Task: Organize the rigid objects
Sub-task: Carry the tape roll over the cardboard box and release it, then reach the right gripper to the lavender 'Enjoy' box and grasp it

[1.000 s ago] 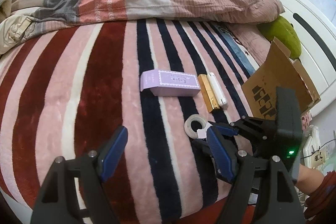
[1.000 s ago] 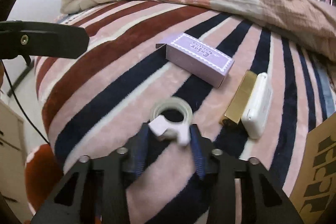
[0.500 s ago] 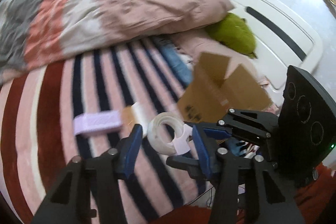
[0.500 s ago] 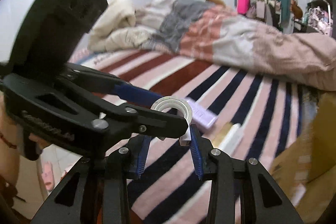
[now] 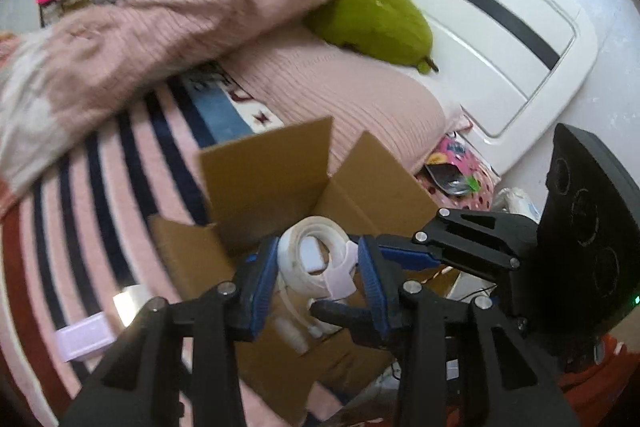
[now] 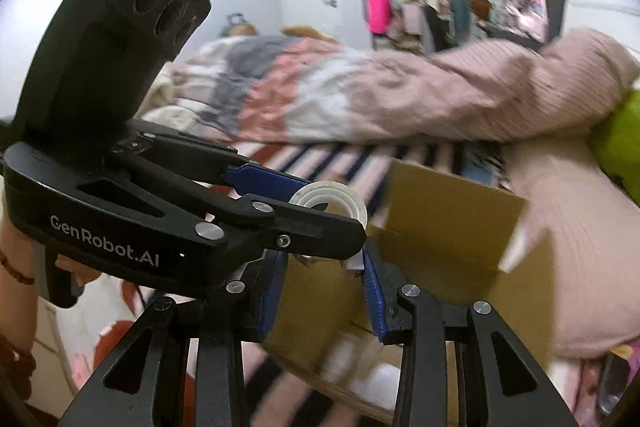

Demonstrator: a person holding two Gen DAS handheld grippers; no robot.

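Observation:
A white tape roll (image 5: pixel 316 259) with a small dispenser tab is held in the air over an open cardboard box (image 5: pixel 280 183). My right gripper (image 6: pixel 325 263) is shut on the tape roll (image 6: pixel 332 203). My left gripper (image 5: pixel 318 267) has closed its blue pads (image 5: pixel 262 273) around the same roll; whether they press it I cannot tell. The box (image 6: pixel 444 227) sits on the striped blanket by the pillows. A purple box (image 5: pixel 82 339) lies at lower left on the blanket.
A pink ribbed duvet (image 5: pixel 140 27) and a green plush (image 5: pixel 376 19) lie beyond the box, before the white headboard (image 5: pixel 500 27). White items (image 6: pixel 360 367) lie inside the box. A bedside area with clutter (image 5: pixel 452 175) is at right.
Both grippers rose from the blanket with the tape roll and swung right over the cardboard box. The left gripper's jaws narrowed around the roll.

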